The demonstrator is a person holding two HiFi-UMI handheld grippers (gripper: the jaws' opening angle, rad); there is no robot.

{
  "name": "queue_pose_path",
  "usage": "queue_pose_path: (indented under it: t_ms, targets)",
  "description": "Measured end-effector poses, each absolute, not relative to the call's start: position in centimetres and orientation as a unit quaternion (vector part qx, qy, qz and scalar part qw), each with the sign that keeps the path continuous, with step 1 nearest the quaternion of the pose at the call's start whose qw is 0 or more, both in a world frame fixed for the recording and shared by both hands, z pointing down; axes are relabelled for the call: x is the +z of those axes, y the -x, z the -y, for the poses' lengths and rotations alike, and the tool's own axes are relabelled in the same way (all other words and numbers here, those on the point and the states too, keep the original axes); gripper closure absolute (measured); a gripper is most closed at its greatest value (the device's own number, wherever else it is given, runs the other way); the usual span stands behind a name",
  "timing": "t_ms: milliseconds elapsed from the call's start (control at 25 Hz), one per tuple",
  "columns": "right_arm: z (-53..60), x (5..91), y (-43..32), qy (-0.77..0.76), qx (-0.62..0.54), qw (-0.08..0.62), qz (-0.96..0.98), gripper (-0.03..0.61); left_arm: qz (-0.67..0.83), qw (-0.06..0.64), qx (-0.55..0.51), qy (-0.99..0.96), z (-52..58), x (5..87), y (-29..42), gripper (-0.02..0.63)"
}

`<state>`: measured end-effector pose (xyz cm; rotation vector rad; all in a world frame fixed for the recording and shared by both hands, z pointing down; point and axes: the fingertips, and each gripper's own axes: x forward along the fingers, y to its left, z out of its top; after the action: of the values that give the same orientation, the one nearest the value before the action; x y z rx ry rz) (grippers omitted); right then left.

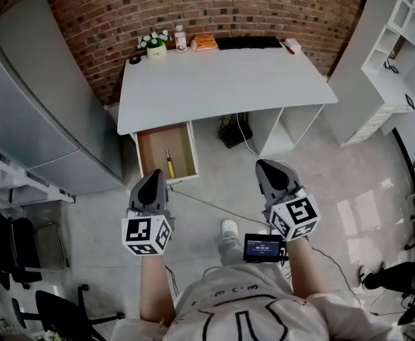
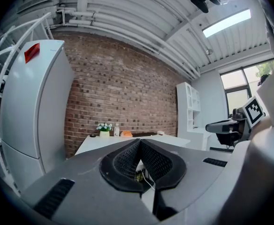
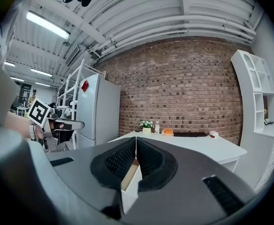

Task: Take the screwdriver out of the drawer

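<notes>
Both empty, jaws closed tip to tip: left gripper [image 1: 153,176], right gripper [image 1: 268,165]. Screwdriver [image 1: 169,163] lies in open drawer [image 1: 193,153], just ahead of left gripper. Prob. light & rigid. Thin shaft may slip, so grab the yellow handle.

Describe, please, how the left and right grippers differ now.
The left gripper sits just short of the open drawer holding the screwdriver; the right gripper is over the floor, off to the drawer's right. A small screen sits behind the right gripper, none behind the left gripper. Both are shut and empty.
</notes>
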<state>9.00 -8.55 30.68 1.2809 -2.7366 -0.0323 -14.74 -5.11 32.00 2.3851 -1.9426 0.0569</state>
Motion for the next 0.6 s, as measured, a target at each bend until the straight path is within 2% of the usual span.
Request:
queue_pose_path:
  t_ms: [600]
  targets:
    - [25.4,32.0,-9.0,-0.375,0.019,0.068,0.924,0.558,0.665,0.054,0.04,-0.744,19.2,33.0,14.2,0.601]
